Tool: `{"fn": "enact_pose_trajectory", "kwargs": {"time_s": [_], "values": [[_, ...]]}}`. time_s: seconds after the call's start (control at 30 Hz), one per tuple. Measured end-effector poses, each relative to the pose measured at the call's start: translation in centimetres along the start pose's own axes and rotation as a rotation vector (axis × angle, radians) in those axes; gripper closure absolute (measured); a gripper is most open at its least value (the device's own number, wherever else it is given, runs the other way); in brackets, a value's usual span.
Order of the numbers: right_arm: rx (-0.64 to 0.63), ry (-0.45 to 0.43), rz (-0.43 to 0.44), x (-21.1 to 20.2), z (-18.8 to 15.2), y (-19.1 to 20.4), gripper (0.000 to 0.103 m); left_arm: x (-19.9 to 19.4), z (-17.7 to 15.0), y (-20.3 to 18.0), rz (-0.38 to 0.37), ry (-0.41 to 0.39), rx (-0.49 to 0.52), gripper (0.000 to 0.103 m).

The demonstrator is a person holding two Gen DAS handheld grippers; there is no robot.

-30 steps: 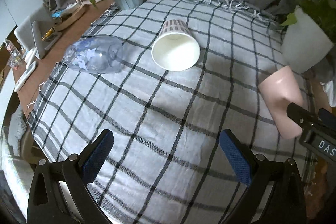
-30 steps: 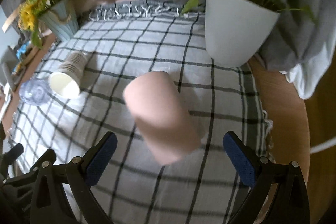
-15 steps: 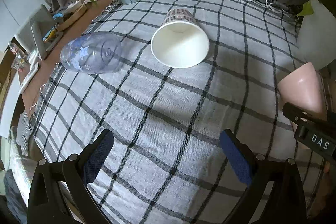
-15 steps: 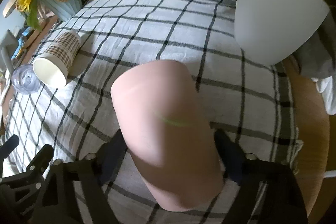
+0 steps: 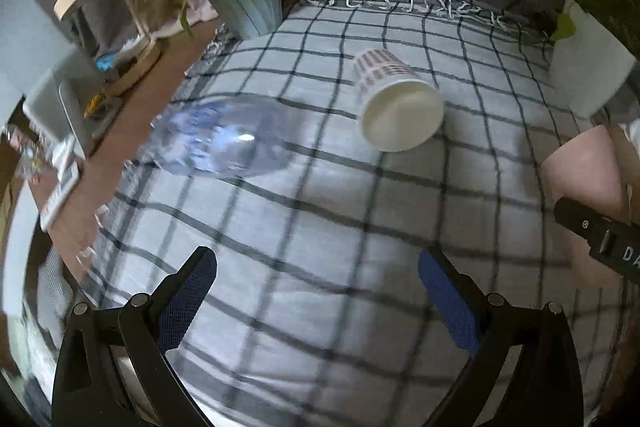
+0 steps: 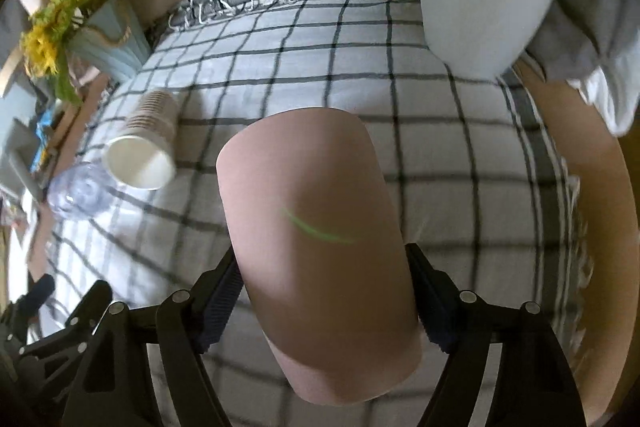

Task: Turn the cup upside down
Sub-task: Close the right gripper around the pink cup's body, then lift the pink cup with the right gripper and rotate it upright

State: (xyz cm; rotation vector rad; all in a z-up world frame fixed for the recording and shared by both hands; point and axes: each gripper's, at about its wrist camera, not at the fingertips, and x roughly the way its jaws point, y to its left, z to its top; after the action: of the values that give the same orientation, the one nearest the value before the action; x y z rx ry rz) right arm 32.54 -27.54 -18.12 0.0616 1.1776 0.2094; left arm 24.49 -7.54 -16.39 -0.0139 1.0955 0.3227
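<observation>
Pink smooth plastic cup [image 6: 316, 227] | lies tilted over checked tablecloth [image 6: 320, 59], pinched mid-wall by right gripper [image 6: 326, 291] | left gripper [image 5: 316, 291] spread, holding nothing | likely light, stiff, slippery; grip mid-body, squeeze moderately

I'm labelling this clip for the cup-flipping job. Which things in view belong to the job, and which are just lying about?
In the job:
- pink cup, clamped in the right tool
- possibly the paper cup and clear plastic cup, both on their sides
- left tool, open and empty

Lying about:
- sunflower vase
- white plant pot
- checked cloth
</observation>
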Motion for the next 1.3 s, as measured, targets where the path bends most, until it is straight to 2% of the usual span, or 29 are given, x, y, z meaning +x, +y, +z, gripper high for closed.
{"fn": "enact_pose_trajectory", "kwargs": {"time_s": [0.13, 0.37, 0.67, 0.97, 1.13, 1.3], "values": [[0.081, 0.009, 0.034, -0.7, -2.2, 2.7, 0.026, -0.1, -0.7, 3.2, -0.005, -0.012, 0.062, 0.0], [0.238, 0.031, 0.065, 0.7, -5.3, 6.0, 0.026, 0.7, -1.3, 7.8, -0.029, -0.016, 0.145, 0.0], [0.355, 0.044, 0.062, 2.6, -7.1, 8.0, 0.026, 1.2, -1.6, 9.7, -0.058, -0.022, 0.186, 0.0], [0.299, 0.05, 0.068, 1.9, -7.2, 8.5, 0.023, -0.1, -1.7, 9.1, -0.106, -0.052, 0.163, 0.0], [0.246, -0.05, 0.058, -2.4, -7.5, 8.1, 0.021, -2.6, -2.2, 7.9, -0.138, -0.126, 0.142, 0.0], [0.151, -0.184, -0.017, -7.8, -8.0, 6.6, 0.018, -5.2, -3.6, 4.4, -0.167, -0.183, 0.169, 0.0]]}}
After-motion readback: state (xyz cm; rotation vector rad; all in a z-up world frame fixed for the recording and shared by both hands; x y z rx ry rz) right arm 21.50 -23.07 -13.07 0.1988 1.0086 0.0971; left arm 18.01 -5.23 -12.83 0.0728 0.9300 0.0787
